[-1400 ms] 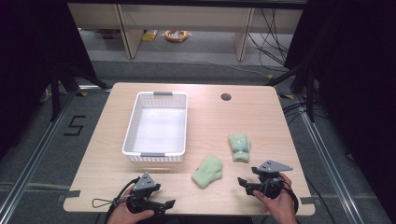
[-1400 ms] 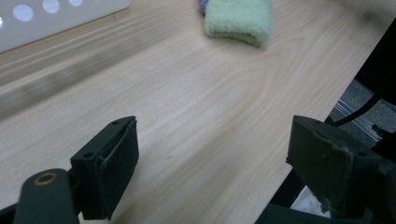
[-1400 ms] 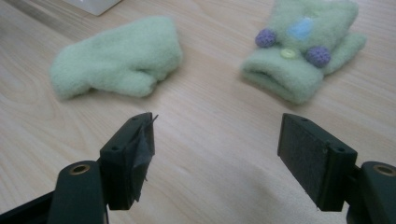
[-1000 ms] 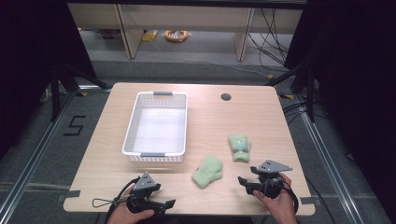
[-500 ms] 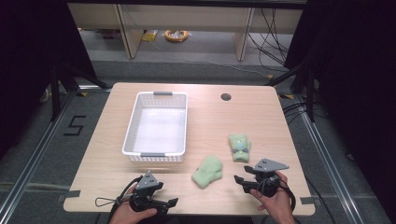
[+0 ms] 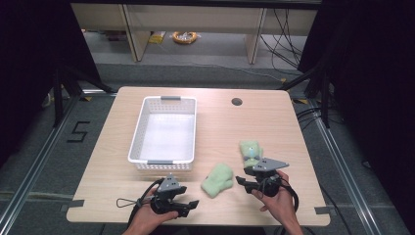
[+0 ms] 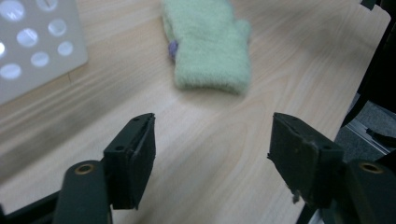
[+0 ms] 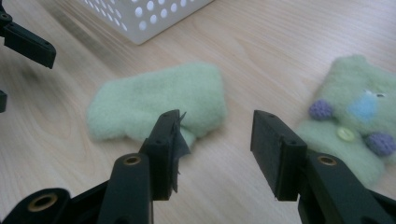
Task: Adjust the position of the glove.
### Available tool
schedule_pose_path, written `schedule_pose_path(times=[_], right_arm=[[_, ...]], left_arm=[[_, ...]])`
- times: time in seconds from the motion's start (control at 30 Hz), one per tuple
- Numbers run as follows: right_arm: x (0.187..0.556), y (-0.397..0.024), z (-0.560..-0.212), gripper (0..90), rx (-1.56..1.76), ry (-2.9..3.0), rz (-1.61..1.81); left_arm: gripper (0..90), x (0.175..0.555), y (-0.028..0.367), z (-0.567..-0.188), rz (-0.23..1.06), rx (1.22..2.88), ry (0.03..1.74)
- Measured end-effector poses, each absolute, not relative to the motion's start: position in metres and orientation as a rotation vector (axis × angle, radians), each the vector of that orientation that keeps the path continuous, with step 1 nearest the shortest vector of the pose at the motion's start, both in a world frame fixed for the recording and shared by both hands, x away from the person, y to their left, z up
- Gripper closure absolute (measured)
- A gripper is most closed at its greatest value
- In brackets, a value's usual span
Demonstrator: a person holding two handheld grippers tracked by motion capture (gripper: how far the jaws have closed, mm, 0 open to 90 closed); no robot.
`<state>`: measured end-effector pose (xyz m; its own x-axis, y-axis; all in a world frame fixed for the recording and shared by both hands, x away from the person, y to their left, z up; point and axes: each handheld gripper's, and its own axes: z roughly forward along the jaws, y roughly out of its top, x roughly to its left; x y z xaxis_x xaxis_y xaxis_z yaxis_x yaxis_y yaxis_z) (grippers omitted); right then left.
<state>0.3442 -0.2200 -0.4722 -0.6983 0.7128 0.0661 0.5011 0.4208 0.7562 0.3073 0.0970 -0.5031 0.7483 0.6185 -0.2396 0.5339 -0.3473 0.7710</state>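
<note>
Closing on nothing, left tongs (image 6: 192, 205) and right tongs (image 6: 242, 181) empty, flanking plain green mitten (image 6: 218, 179)

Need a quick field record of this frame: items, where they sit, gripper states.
surface: light wooden table
basket: white perforated plastic basket, nothing inside
mitten 1: plain pale green fleece mitten, between the grippers
mitten 2: pale green mitten with purple knobs, beside right gripper
left gripper: open, jaws just closing, nothing between
right gripper: open, jaws just closing, nothing between

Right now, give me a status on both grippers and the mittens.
Left gripper and right gripper open, jaws just closing, empty. Plain mitten between them, decorated mitten beyond; path unobstructed.
</note>
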Motion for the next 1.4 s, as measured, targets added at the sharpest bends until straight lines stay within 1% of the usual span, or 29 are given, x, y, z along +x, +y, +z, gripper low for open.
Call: schedule_pose_path(times=[0.13,0.27,0.33,0.37,0.4,0.5,0.53,0.6,0.67,0.73,0.87,1.03,1.07,1.1,1.13,1.17,1.2,1.3,1.33,1.37,1.4], right_arm=[[0.355,-0.212,-0.472,56.7,1.027,2.416,1.148],[0.362,-0.207,-0.471,59.0,1.02,2.424,1.143],[0.369,-0.202,-0.474,61.0,1.024,2.445,1.143],[0.372,-0.2,-0.476,61.4,1.021,2.454,1.146],[0.374,-0.198,-0.476,61.9,1.02,2.454,1.146],[0.377,-0.194,-0.476,62.5,1.05,2.47,1.136],[0.381,-0.191,-0.479,62.9,1.019,2.483,1.145],[0.383,-0.188,-0.48,63.2,1.037,2.492,1.132],[0.385,-0.187,-0.481,63.3,1.04,2.502,1.12],[0.388,-0.187,-0.483,63.8,1.053,2.495,1.108],[0.391,-0.186,-0.486,64.1,1.069,2.495,1.105],[0.394,-0.183,-0.494,68.4,1.106,2.527,1.098],[0.394,-0.183,-0.493,72.3,1.105,2.558,1.053],[0.394,-0.182,-0.494,72.3,1.087,2.555,1.06],[0.393,-0.181,-0.495,76.6,1.115,2.537,1.072],[0.393,-0.181,-0.496,78.7,1.137,2.539,1.066],[0.394,-0.182,-0.497,81.3,1.088,2.54,1.085],[0.392,-0.184,-0.498,84.3,1.13,2.541,1.106],[0.391,-0.184,-0.497,84.7,1.143,2.539,1.107],[0.39,-0.183,-0.497,85.0,1.153,2.53,1.128],[0.39,-0.184,-0.496,85.3,1.134,2.533,1.117]], left_arm=[[40.2,0.316,0.09,-0.502,0.151,2.041,0.851],[41.9,0.322,0.082,-0.503,0.139,2.033,0.865],[43.2,0.329,0.076,-0.503,0.158,2.068,0.838],[43.6,0.33,0.072,-0.504,0.15,2.045,0.863],[43.9,0.332,0.071,-0.503,0.169,2.057,0.846],[44.9,0.334,0.069,-0.501,0.159,2.07,0.836],[45.2,0.336,0.066,-0.502,0.191,2.083,0.824],[46.5,0.339,0.064,-0.503,0.197,2.093,0.835],[47.9,0.34,0.063,-0.504,0.194,2.1,0.822],[48.5,0.343,0.057,-0.509,0.172,2.107,0.848],[49.3,0.344,0.055,-0.511,0.184,2.122,0.839],[60.0,0.344,0.057,-0.511,0.183,2.138,0.823],[63.4,0.345,0.059,-0.511,0.205,2.148,0.799],[66.5,0.345,0.059,-0.511,0.205,2.148,0.799],[70.3,0.346,0.059,-0.512,0.216,2.133,0.79],[73.7,0.345,0.06,-0.512,0.211,2.137,0.801],[77.7,0.347,0.062,-0.512,0.225,2.139,0.781],[87.6,0.35,0.064,-0.512,0.211,2.137,0.784],[89.4,0.35,0.064,-0.512,0.213,2.132,0.794],[89.6,0.35,0.065,-0.512,0.215,2.139,0.784],[89.7,0.35,0.064,-0.513,0.194,2.122,0.812]])
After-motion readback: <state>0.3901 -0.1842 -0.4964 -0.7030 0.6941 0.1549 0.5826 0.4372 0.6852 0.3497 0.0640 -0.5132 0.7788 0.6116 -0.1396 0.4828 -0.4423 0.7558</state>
